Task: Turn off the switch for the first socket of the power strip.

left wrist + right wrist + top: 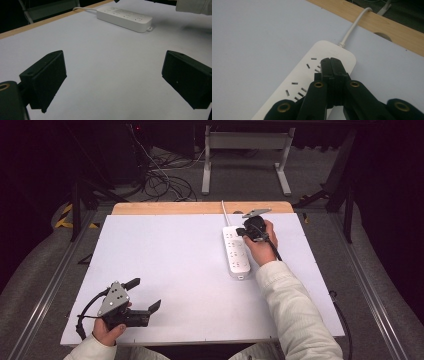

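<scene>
A white power strip lies on the right half of the white table, its cable running off the far edge. My right gripper is shut, with its tips over the strip's far end. In the right gripper view the closed jaws press together with nothing between them, just above the strip near where the cable enters. My left gripper sits at the near left, open and empty. Its view shows the jaws spread wide over bare table, the strip far off.
A wooden strip borders the table's far edge. Beyond it on the floor are tangled cables and a metal frame's legs. A person's white sleeve reaches across the near right of the table.
</scene>
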